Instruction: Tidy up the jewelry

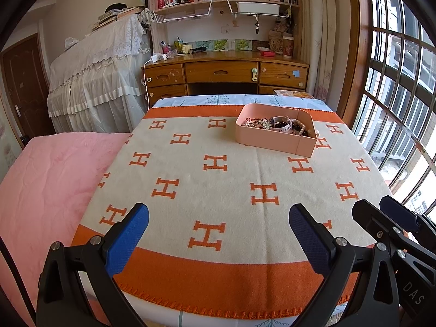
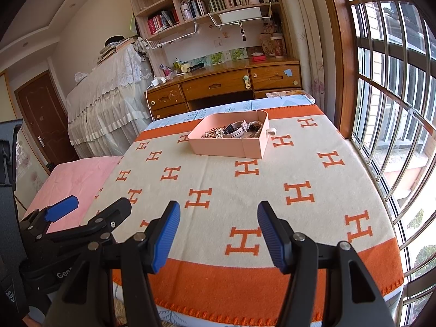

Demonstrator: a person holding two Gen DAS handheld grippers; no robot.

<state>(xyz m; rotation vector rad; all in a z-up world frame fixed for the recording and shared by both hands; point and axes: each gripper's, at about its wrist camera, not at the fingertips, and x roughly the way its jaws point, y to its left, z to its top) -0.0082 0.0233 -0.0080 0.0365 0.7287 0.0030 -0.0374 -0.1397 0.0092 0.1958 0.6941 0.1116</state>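
Note:
A pink tray [image 1: 280,143] [image 2: 229,147] stands at the far side of the cream and orange blanket [image 1: 218,179] [image 2: 245,190]. Inside lies a tangle of jewelry [image 1: 275,125] [image 2: 234,131]: beaded bracelets, chains and a white-strapped watch. My left gripper [image 1: 218,215] is open over the blanket's near edge, nothing between its blue pads. My right gripper [image 2: 218,212] hovers beside it, also open and empty. Each gripper shows at the edge of the other's view: the right gripper [image 1: 378,208] at the right of the left wrist view, the left gripper [image 2: 92,204] at the left of the right wrist view.
A pink bedsheet [image 1: 46,179] lies left of the blanket. Barred windows [image 2: 395,125] run along the right side. Behind the bed stand a wooden desk [image 1: 226,70] with drawers, bookshelves and a lace-covered piece of furniture [image 1: 95,76].

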